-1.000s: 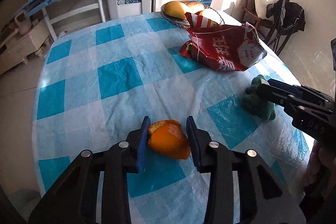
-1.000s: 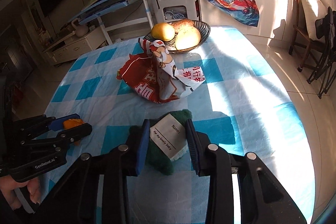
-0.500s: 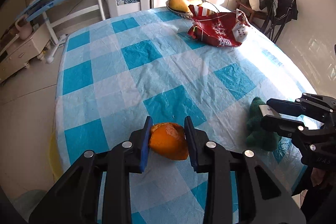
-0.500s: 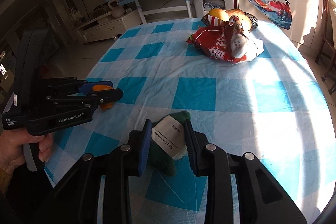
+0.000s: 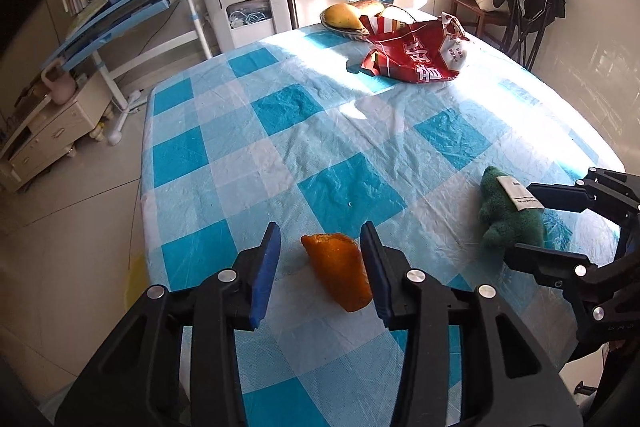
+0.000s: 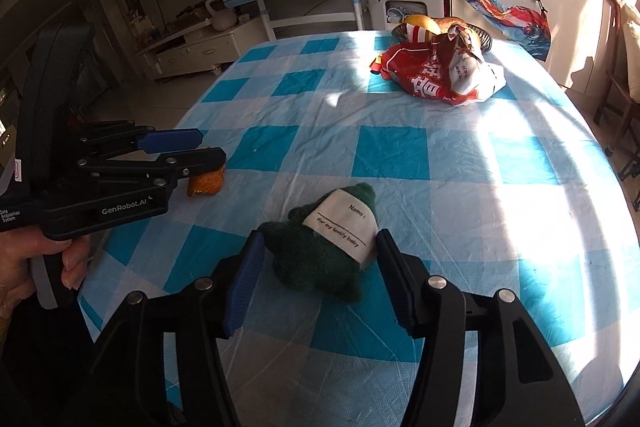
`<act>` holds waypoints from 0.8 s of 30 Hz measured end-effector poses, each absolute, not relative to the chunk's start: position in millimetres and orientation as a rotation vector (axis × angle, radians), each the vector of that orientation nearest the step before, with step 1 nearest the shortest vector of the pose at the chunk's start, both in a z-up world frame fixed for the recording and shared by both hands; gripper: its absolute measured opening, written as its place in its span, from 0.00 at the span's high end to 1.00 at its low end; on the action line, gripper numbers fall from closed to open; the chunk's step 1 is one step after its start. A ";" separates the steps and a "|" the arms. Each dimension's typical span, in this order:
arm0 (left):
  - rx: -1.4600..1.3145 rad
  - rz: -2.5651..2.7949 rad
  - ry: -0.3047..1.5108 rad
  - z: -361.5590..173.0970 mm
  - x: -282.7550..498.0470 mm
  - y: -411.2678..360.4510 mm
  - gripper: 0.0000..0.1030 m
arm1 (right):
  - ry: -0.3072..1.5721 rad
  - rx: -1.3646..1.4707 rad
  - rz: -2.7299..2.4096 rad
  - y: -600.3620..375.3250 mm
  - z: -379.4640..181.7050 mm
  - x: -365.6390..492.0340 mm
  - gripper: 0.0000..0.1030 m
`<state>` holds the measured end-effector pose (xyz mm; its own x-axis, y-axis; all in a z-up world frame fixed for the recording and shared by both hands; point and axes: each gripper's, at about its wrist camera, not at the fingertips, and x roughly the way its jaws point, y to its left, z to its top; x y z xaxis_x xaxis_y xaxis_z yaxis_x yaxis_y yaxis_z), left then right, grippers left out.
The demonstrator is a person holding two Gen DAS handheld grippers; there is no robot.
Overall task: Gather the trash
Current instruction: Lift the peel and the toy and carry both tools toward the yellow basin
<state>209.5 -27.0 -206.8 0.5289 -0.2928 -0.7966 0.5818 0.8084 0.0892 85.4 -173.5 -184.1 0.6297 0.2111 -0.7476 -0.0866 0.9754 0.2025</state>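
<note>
On the checked tablecloth [image 5: 344, 131], your left gripper [image 5: 320, 267] has just let go of the orange peel [image 5: 338, 275], your right gripper [image 6: 318, 277] of the green plush toy [image 6: 320, 259], both jaws freshly spread.

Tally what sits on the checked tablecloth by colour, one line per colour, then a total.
Orange: 1, the orange peel piece
Dark green: 1, the fuzzy green cloth with a white label
Red: 1, the crumpled red snack bag
Dark: 1, the woven fruit basket
Total: 4
</note>
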 end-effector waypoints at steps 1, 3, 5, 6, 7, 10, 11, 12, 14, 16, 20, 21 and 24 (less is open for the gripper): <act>0.365 -0.535 0.866 -206.1 209.6 -26.3 0.57 | 0.874 0.155 0.171 -173.5 -184.9 86.4 0.43; 0.357 -0.529 0.863 -204.7 210.7 -24.9 0.53 | 0.873 0.163 0.172 -175.2 -186.7 88.1 0.42; 0.338 -0.527 0.870 -203.8 213.2 -23.7 0.49 | 0.871 0.171 0.167 -177.6 -187.4 89.5 0.41; 0.328 -0.528 0.876 -204.2 214.5 -23.2 0.48 | 0.871 0.177 0.165 -177.5 -188.2 89.3 0.41; 0.322 -0.528 0.883 -205.1 216.4 -23.5 0.47 | 0.872 0.183 0.163 -178.2 -189.2 89.8 0.41; 0.310 -0.529 0.911 -209.4 221.0 -24.2 0.45 | 0.876 0.197 0.155 -179.5 -192.4 89.9 0.40; 0.305 -0.528 0.921 -210.9 222.4 -24.2 0.45 | 0.876 0.198 0.153 -179.9 -192.5 90.6 0.40; 0.306 -0.526 0.929 -212.9 223.7 -24.6 0.44 | 0.876 0.198 0.152 -179.9 -192.3 91.1 0.40; 0.315 -0.519 0.942 -216.9 225.5 -25.7 0.44 | 0.874 0.194 0.151 -178.8 -192.4 91.5 0.40; 0.321 -0.512 0.954 -221.3 227.6 -27.0 0.44 | 0.877 0.179 0.155 -176.0 -192.4 92.5 0.51; 0.305 -0.530 0.965 -224.6 229.0 -25.5 0.58 | 0.879 0.139 0.170 -168.6 -192.2 93.4 0.56; 0.310 -0.540 0.962 -223.8 228.1 -25.7 0.71 | 0.875 0.135 0.172 -167.5 -191.7 93.2 0.58; 0.304 -0.559 0.962 -222.6 225.5 -23.0 0.80 | 0.864 0.143 0.178 -167.6 -189.8 93.2 0.59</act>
